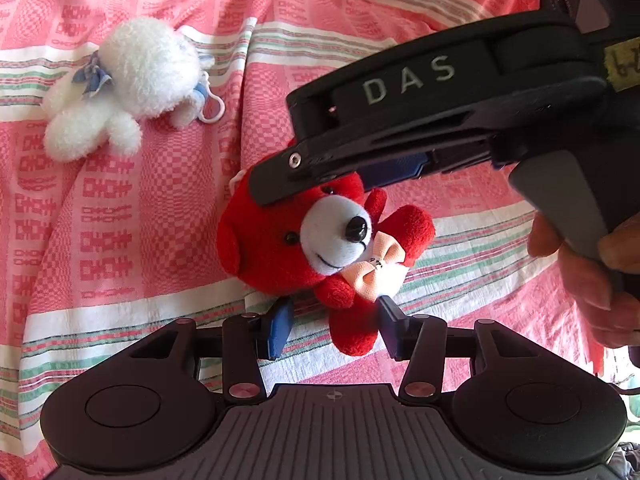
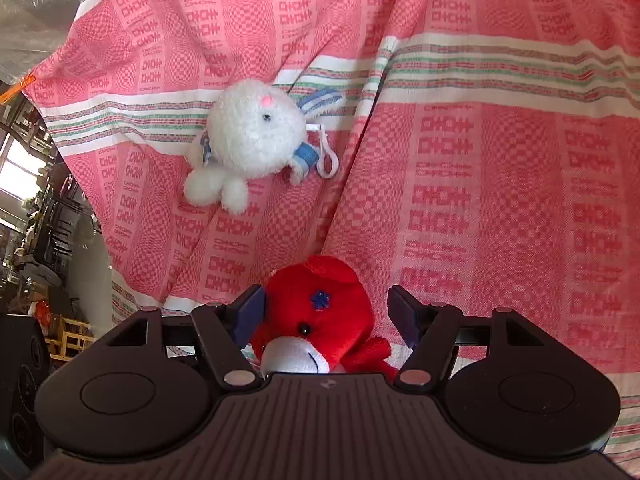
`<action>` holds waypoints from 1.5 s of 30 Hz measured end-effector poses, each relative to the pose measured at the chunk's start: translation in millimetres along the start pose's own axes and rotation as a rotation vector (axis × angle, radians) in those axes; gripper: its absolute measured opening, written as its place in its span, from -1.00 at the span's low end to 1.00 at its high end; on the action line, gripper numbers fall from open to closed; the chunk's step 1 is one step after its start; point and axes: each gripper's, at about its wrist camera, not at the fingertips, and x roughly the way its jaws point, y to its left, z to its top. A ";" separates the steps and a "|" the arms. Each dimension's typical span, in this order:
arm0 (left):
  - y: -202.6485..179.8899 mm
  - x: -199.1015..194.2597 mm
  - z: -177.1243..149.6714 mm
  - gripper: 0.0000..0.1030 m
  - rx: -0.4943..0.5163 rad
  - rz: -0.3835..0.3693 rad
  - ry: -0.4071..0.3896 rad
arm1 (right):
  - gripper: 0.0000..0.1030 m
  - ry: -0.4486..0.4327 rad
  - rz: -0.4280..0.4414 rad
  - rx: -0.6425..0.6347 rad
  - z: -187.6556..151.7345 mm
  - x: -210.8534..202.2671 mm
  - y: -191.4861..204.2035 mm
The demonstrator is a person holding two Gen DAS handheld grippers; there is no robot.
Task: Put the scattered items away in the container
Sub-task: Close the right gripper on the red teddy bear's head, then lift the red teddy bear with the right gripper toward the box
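Both grippers, left (image 1: 334,326) and right (image 2: 326,314), straddle a red plush bear (image 1: 280,240) unclenched on pink patterned cloth (image 1: 160,240); a fluffy white plush rabbit (image 1: 132,80) lies nearby.

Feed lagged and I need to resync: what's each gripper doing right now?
Left gripper: open, with the red bear's leg between its fingers, not clamped.
Right gripper: open, straddling the red bear's head, not gripping.
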 end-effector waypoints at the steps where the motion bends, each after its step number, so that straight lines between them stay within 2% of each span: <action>1: -1.2 -0.2 0.0 0.08 0.001 0.006 0.001 | 0.09 0.004 0.015 0.011 -1.6 1.6 -1.6; 2: -1.6 -0.3 0.3 0.16 0.000 0.013 0.001 | 0.06 0.002 0.026 0.015 -3.0 1.6 -1.8; 3: -3.3 -1.1 0.5 0.35 -0.003 0.023 -0.001 | 0.05 -0.006 0.013 0.003 -3.2 0.4 0.5; 4: -5.8 -2.5 0.9 0.39 -0.004 0.038 -0.008 | 0.04 -0.007 0.008 -0.006 -2.6 -0.4 1.9; 9: -10.8 -1.7 1.8 0.37 -0.012 0.044 -0.022 | 0.04 -0.010 0.012 0.023 0.5 -3.2 -5.4; 17: -34.3 4.8 4.2 0.21 0.001 -0.011 -0.008 | 0.04 -0.043 -0.008 0.108 -7.8 -25.8 -32.9; 19: -42.4 10.0 5.9 0.06 0.015 -0.023 0.008 | 0.04 -0.051 -0.003 0.141 -10.8 -29.6 -41.0; 22: -54.6 22.0 6.2 0.07 0.031 -0.013 0.050 | 0.05 -0.057 0.006 0.179 -12.1 -32.0 -48.9; 24: -63.1 21.4 3.5 0.07 0.035 0.012 0.035 | 0.05 -0.058 0.003 0.183 -13.3 -33.2 -52.1; 26: -65.2 23.0 5.2 -0.36 0.013 0.018 0.035 | 0.05 -0.062 0.009 0.183 -14.3 -34.6 -54.3; 28: -64.5 23.7 6.5 -0.46 -0.014 0.016 0.041 | 0.06 -0.061 0.017 0.184 -14.7 -36.0 -56.9; 31: -68.6 23.0 4.1 -0.52 -0.015 0.035 0.038 | 0.07 -0.063 0.026 0.182 -14.3 -38.3 -61.0; 39: -76.5 26.5 4.2 -0.42 -0.035 0.096 0.046 | 0.07 -0.059 0.055 0.154 -13.0 -36.6 -66.4; 45: -84.0 26.1 2.1 -0.46 -0.012 0.129 0.044 | 0.06 -0.081 0.057 0.147 -17.9 -44.0 -65.4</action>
